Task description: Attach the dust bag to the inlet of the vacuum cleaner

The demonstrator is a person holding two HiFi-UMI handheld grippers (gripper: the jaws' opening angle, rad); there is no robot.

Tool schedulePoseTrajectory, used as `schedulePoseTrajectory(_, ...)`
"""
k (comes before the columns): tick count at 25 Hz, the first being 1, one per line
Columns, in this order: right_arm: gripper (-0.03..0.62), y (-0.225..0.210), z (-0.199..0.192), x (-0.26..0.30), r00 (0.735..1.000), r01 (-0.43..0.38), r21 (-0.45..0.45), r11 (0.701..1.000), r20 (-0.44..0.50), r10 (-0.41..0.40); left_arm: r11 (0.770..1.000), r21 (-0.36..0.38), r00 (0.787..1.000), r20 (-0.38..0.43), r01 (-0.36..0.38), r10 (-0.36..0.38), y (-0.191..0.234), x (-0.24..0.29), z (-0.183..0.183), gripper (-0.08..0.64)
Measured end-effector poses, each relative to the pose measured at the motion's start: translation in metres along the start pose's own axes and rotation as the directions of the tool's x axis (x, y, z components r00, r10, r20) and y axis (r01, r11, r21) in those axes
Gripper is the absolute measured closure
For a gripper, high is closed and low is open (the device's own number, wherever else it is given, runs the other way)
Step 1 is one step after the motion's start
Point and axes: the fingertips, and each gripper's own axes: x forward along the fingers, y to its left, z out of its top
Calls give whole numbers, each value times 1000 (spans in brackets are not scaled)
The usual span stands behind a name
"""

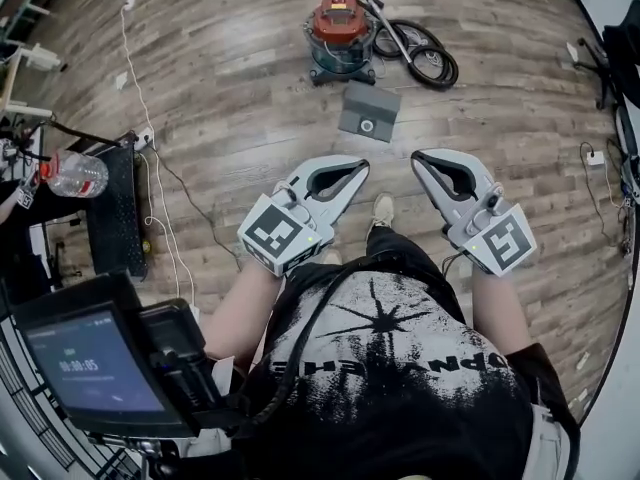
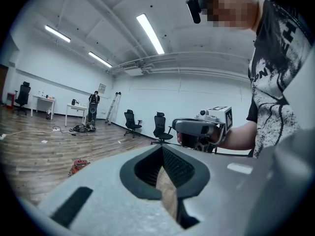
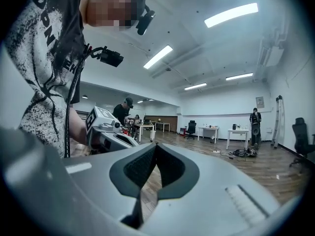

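In the head view the red and teal vacuum cleaner [image 1: 340,36] stands on the wood floor far ahead, its black hose [image 1: 418,56] coiled to its right. The grey dust bag [image 1: 369,110], with a round inlet hole, lies flat on the floor just in front of it. My left gripper [image 1: 360,165] and right gripper [image 1: 418,157] hang side by side at waist height, well short of the bag, both shut and empty. The left gripper view shows the vacuum cleaner [image 2: 78,166] small at lower left and the right gripper [image 2: 198,129] ahead. The right gripper view shows the left gripper [image 3: 106,132].
A water bottle [image 1: 76,174] sits on a black stand [image 1: 118,208] at the left, with a white cable [image 1: 150,183] trailing over the floor beside it. A screen [image 1: 90,363] is at lower left. Office chairs [image 2: 159,127], desks [image 3: 238,134] and a standing person [image 2: 93,107] are far off.
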Motion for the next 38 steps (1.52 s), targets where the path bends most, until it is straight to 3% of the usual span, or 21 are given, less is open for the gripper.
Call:
schedulePoseTrajectory(7, 586, -81, -12, -3, 998, -59, -5, 998, 2, 59, 998, -3, 998, 4, -62, 62, 34, 72, 15, 560)
schedulePoseTrajectory(16, 586, -133, -7, 3, 994, -108, -14, 994, 8, 108, 988, 8, 988, 25, -154, 154, 66, 105, 42, 560)
schedulePoseTrajectory(22, 586, -154, -17, 35, 991, -135, -12, 991, -2, 135, 980, 14, 980, 10, -200, 200, 107, 104, 41, 560)
schedulePoseTrajectory(26, 586, -169, -26, 67, 993, -119, -21, 993, -29, 118, 986, 4, 986, 11, -168, 168, 146, 104, 41, 560)
schedulePoseTrajectory(30, 586, -200, -29, 119, 997, -54, -16, 998, -55, 53, 994, -3, 994, 6, -105, 105, 210, 107, 52, 560)
schedulePoseTrajectory(35, 586, -210, -24, 162, 998, 29, -25, 999, -60, -31, 998, 68, 1000, -6, -7, 7, 250, 102, 68, 560)
schedulePoseTrajectory(38, 586, -225, -15, 202, 996, 59, -44, 997, -60, -62, 997, 71, 999, -20, 40, -39, 288, 101, 76, 560)
